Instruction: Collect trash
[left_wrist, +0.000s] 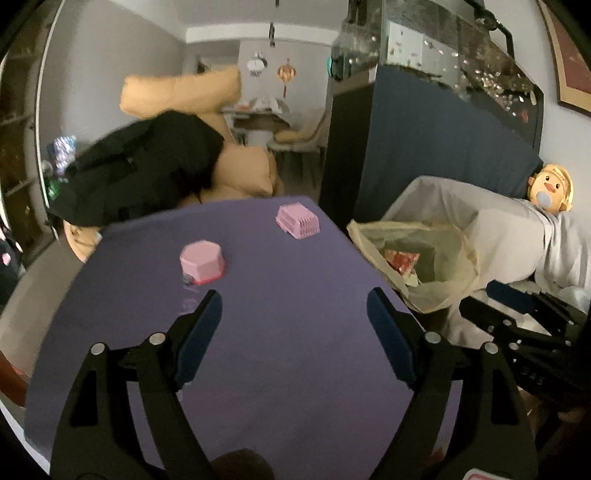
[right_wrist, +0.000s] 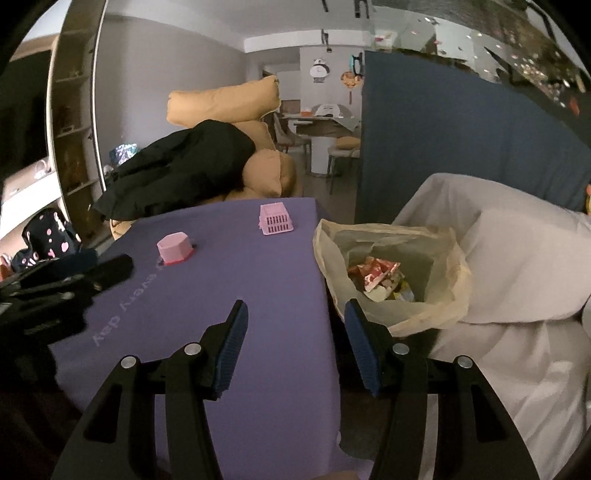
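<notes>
The left tool (left_wrist: 294, 303) is held spread wide over the near part of the purple counter (left_wrist: 280, 354), with nothing between its blue pads (left_wrist: 199, 332). The right tool (right_wrist: 293, 314) is likewise spread and empty, and it is poised over the counter's right edge, its right pad in front of the bag (right_wrist: 439, 295). Both are angled down toward the counter top, which is judged a searching posture, as no trash is carried.

The bag is hung open just beside the counter's right edge, presumably so that trash can be dropped in from the counter. Crumpled wrappers (right_wrist: 376, 277) are already lying in its bottom. A pink box (left_wrist: 202, 260) is set left of the counter's middle, and a pink basket (left_wrist: 298, 220) is placed near the far right corner; whether either is trash cannot be told. No loose trash is seen on the counter, so the task is judged nearly done.

In the right wrist view the bag's contents are shown plainly, along with printed lettering on the counter cloth and the left tool at the left edge. In the left wrist view a doll (left_wrist: 550, 188) on the white sheet (left_wrist: 498, 229) is shown, and the wrappers are only partly seen.
</notes>
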